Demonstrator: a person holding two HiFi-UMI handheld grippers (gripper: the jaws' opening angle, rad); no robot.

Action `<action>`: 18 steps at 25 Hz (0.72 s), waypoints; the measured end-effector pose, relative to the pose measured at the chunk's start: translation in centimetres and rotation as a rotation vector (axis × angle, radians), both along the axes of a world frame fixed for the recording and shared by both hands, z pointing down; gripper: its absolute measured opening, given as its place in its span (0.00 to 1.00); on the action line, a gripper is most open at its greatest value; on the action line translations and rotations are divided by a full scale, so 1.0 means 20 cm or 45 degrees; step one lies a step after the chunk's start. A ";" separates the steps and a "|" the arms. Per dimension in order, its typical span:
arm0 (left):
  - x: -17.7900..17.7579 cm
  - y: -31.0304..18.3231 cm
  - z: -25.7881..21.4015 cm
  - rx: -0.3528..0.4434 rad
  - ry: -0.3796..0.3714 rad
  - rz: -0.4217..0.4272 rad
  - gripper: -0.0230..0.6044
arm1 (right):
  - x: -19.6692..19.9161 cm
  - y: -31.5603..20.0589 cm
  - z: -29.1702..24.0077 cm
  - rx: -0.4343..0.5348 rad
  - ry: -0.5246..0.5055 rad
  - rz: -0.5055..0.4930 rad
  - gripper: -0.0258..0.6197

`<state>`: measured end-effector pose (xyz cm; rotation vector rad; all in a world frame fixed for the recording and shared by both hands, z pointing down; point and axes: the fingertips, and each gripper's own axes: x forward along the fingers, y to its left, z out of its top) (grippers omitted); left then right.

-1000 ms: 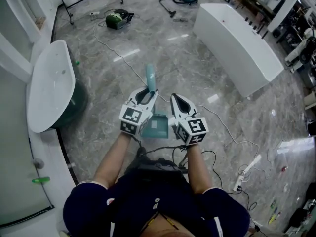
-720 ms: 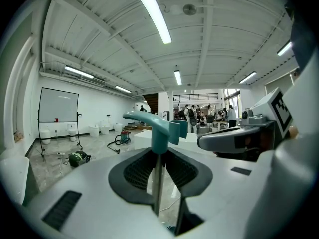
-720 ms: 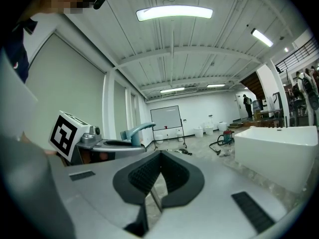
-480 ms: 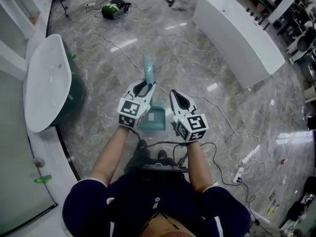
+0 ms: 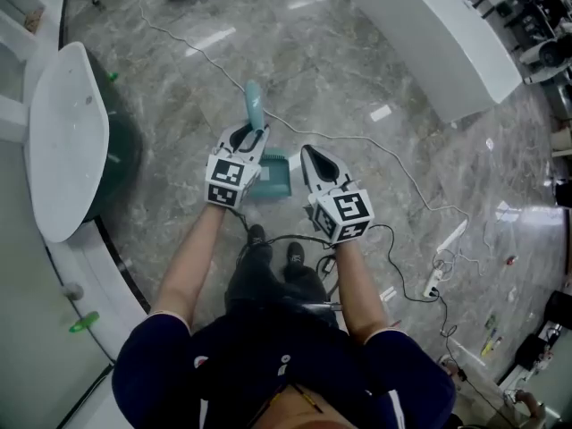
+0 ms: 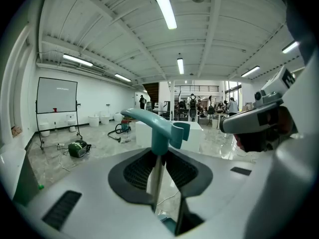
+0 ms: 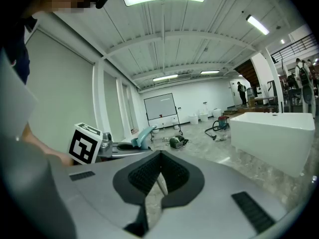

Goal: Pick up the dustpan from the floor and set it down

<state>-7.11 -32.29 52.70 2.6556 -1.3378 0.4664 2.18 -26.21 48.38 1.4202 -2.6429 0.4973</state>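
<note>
The teal dustpan hangs from my left gripper (image 5: pixel 243 141), which is shut on its handle (image 5: pixel 253 105); the pan (image 5: pixel 273 179) lies below the jaws, over the grey marble floor. Whether the pan touches the floor I cannot tell. In the left gripper view the handle (image 6: pixel 155 126) rises between the ribbed pads and hooks to the right above my left gripper (image 6: pixel 160 158). My right gripper (image 5: pixel 308 156) sits just right of the pan, jaws together with nothing in them. In the right gripper view the right gripper (image 7: pixel 160 176) shows only floor through its slit, with the teal handle (image 7: pixel 142 135) to its left.
A white oval tub (image 5: pixel 63 141) stands at the left and a long white tub (image 5: pixel 429 34) at the upper right. A white cable (image 5: pixel 375 146) runs across the floor to a power strip (image 5: pixel 442 262). My shoes (image 5: pixel 273 248) stand just behind the grippers.
Both grippers have sunk toward the floor and shifted slightly left in the picture. The dustpan has gone along in the left gripper. The right jaws stay together.
</note>
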 end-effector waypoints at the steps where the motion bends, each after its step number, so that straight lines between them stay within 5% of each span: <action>1: -0.01 -0.03 0.07 -0.014 -0.006 0.004 0.19 | -0.01 -0.03 0.04 -0.010 0.002 0.003 0.05; 18: -0.12 -0.37 0.95 -0.237 -0.125 0.078 0.19 | -0.21 -0.27 0.48 -0.137 0.021 0.043 0.05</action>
